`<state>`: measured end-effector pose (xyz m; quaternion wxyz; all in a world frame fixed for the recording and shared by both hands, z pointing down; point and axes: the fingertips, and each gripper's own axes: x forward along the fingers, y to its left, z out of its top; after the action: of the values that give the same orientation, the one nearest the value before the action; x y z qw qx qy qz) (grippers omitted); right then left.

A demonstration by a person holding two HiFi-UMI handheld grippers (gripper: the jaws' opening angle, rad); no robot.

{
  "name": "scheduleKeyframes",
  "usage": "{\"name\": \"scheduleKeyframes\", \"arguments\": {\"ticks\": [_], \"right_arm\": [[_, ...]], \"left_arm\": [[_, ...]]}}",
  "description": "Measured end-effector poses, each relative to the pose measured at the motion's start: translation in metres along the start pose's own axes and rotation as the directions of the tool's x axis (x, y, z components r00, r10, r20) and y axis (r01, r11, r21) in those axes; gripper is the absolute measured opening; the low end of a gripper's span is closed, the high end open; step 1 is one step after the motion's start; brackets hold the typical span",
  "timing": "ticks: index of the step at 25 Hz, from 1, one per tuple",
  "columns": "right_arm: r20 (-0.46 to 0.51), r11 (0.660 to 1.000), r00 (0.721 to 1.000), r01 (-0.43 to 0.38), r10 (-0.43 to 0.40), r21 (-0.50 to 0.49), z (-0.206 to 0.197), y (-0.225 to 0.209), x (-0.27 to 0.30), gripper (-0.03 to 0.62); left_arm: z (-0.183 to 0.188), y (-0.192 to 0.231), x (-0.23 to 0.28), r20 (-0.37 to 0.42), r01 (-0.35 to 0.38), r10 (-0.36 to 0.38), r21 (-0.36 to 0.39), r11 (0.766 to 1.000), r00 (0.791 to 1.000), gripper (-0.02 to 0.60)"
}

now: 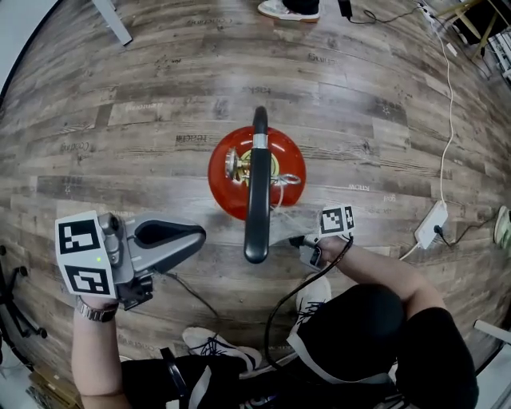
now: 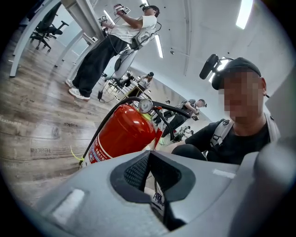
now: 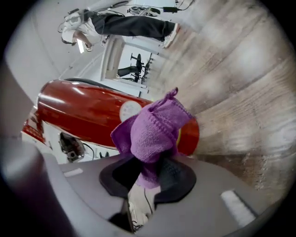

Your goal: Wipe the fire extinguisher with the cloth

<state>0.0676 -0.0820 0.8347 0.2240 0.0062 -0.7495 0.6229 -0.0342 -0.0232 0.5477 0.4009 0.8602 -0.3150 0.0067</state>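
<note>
A red fire extinguisher [image 1: 231, 188] stands upright on the wood floor, its black handle and hose [image 1: 257, 200] across the top. In the left gripper view the extinguisher [image 2: 122, 134] rises just beyond my left gripper [image 2: 149, 159], which is shut with nothing in it. From the head view, the left gripper [image 1: 200, 234] hangs to the extinguisher's lower left, apart from it. My right gripper [image 1: 297, 240] sits low at the extinguisher's lower right side. The right gripper [image 3: 150, 171] is shut on a bunched purple cloth [image 3: 152, 129], close against the red body [image 3: 88, 115].
A white power strip [image 1: 431, 225] with a long cable lies on the floor to the right. Another person's shoes [image 1: 289, 8] are at the far edge; that person [image 2: 108, 41] stands beyond the extinguisher. A desk leg [image 1: 112, 20] is at the top left. My own shoes [image 1: 211, 345] are below.
</note>
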Motion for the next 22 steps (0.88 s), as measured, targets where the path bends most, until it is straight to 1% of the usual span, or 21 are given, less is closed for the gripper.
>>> {"name": "scheduleKeyframes", "arguments": {"ticks": [2, 4, 6, 8, 10, 12, 13, 14, 15, 16, 17, 18, 19, 20, 21, 22], "right_arm": [[0.028, 0.997, 0.997, -0.077, 0.077, -0.014, 0.014, 0.036, -0.015, 0.092], [0.058, 0.987, 0.987, -0.149, 0.152, -0.055, 0.033, 0.076, -0.034, 0.092], [0.096, 0.971, 0.972, -0.202, 0.214, -0.127, 0.058, 0.114, -0.056, 0.092], [0.130, 0.942, 0.954, -0.235, 0.271, -0.239, 0.086, 0.157, -0.077, 0.092], [0.133, 0.906, 0.951, -0.215, 0.279, -0.364, 0.110, 0.197, -0.094, 0.092], [0.101, 0.858, 0.964, -0.168, 0.246, -0.485, 0.130, 0.231, -0.104, 0.092], [0.074, 0.826, 0.973, -0.145, 0.219, -0.545, 0.138, 0.248, -0.108, 0.092], [0.040, 0.786, 0.981, -0.127, 0.189, -0.606, 0.143, 0.264, -0.110, 0.091], [-0.004, 0.733, 0.988, -0.117, 0.154, -0.670, 0.145, 0.280, -0.112, 0.092], [-0.052, 0.666, 0.992, -0.116, 0.115, -0.737, 0.143, 0.297, -0.113, 0.092], [-0.103, 0.582, 0.992, -0.125, 0.071, -0.803, 0.138, 0.315, -0.113, 0.092], [-0.150, 0.484, 0.988, -0.142, 0.022, -0.864, 0.131, 0.333, -0.112, 0.092], [-0.191, 0.378, 0.981, -0.166, -0.032, -0.911, 0.123, 0.351, -0.111, 0.092], [-0.227, 0.277, 0.970, -0.195, -0.088, -0.941, 0.113, 0.366, -0.110, 0.092], [-0.258, 0.194, 0.955, -0.229, -0.143, -0.954, 0.102, 0.379, -0.107, 0.092], [-0.285, 0.138, 0.938, -0.261, -0.199, -0.955, 0.090, 0.388, -0.104, 0.092]], "left_arm": [[0.003, -0.002, 0.001, -0.001, 0.009, -0.009, 0.011, 1.000, 1.000, -0.003], [0.005, -0.005, 0.003, -0.002, 0.020, -0.020, 0.023, 1.000, 1.000, -0.003], [0.006, -0.009, 0.005, -0.003, 0.031, -0.031, 0.035, 0.999, 1.000, -0.003], [0.007, -0.012, 0.006, -0.004, 0.039, -0.039, 0.044, 0.998, 0.999, -0.003], [0.011, -0.015, 0.005, 0.004, 0.048, -0.048, 0.050, 0.998, 0.999, -0.003], [0.019, -0.019, 0.003, 0.022, 0.052, -0.054, 0.061, 0.997, 0.998, -0.003], [0.022, -0.021, 0.001, 0.031, 0.054, -0.056, 0.071, 0.996, 0.998, -0.003], [0.026, -0.023, 0.000, 0.037, 0.054, -0.058, 0.081, 0.995, 0.998, -0.003], [0.029, -0.024, -0.002, 0.041, 0.055, -0.059, 0.090, 0.994, 0.997, -0.003], [0.031, -0.026, -0.003, 0.046, 0.055, -0.059, 0.096, 0.994, 0.997, -0.003], [0.034, -0.027, -0.004, 0.052, 0.054, -0.059, 0.101, 0.993, 0.997, -0.003], [0.036, -0.028, -0.004, 0.058, 0.053, -0.059, 0.105, 0.993, 0.997, -0.003], [0.038, -0.028, -0.005, 0.065, 0.053, -0.061, 0.109, 0.993, 0.996, -0.003], [0.040, -0.029, -0.005, 0.070, 0.054, -0.062, 0.113, 0.992, 0.996, -0.003], [0.041, -0.029, -0.004, 0.072, 0.055, -0.063, 0.117, 0.992, 0.995, -0.003], [0.040, -0.029, -0.004, 0.071, 0.055, -0.064, 0.119, 0.991, 0.995, -0.003]]}}
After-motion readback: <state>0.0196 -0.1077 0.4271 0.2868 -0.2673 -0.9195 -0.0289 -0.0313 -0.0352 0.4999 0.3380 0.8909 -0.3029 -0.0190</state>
